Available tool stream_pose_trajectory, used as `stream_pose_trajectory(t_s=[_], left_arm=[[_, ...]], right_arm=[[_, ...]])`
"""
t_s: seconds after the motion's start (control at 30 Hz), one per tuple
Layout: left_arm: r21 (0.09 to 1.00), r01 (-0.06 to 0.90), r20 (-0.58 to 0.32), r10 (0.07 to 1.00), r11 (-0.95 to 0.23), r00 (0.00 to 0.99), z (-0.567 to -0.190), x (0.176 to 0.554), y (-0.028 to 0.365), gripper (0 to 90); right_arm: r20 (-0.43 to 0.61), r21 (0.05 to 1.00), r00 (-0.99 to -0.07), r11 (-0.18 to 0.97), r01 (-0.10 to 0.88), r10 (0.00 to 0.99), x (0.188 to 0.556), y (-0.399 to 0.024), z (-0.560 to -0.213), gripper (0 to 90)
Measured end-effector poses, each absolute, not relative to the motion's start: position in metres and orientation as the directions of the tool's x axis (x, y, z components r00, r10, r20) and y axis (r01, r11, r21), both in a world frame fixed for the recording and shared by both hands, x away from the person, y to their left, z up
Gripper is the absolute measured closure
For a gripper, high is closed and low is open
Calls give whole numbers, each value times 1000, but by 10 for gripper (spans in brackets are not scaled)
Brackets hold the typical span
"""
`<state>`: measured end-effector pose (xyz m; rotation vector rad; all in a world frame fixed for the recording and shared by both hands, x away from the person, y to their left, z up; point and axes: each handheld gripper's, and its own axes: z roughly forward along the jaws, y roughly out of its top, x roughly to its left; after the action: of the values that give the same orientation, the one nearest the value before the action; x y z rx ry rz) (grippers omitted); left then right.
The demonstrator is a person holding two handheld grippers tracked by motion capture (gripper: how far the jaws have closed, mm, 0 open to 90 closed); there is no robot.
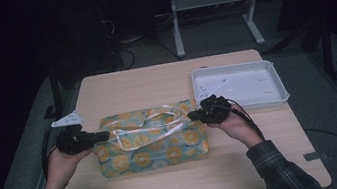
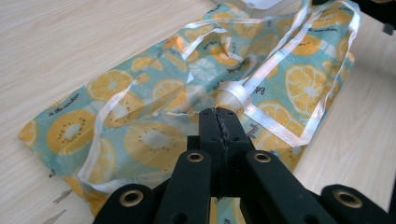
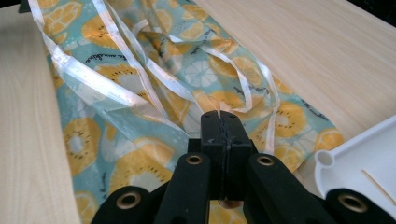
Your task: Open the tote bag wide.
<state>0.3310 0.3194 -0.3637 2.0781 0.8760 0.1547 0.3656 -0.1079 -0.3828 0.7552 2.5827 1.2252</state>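
Now your left gripper [image 2: 219, 112] and right gripper [image 3: 219, 114], jaws closed on white ribbon [image 2: 280, 60], teal citrus-print fabric bag [image 1: 150, 140], pale wooden table [image 1: 170, 185], white tray [image 1: 278, 96] beside.

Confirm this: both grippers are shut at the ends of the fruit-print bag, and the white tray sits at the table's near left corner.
Wrong about the tray. The white tray sits at the table's far right, as the high view shows. The rest stands: left gripper and right gripper are shut at the ends of the fruit-print bag.
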Motion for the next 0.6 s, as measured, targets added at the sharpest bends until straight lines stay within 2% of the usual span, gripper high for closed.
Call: stream_pose_trajectory(t_s=[0.6], left_arm=[[745,525,-210,602,-411,770,-371,301,320,900]], right_arm=[[46,760,-877,554,341,478,336,-112,-385,890]])
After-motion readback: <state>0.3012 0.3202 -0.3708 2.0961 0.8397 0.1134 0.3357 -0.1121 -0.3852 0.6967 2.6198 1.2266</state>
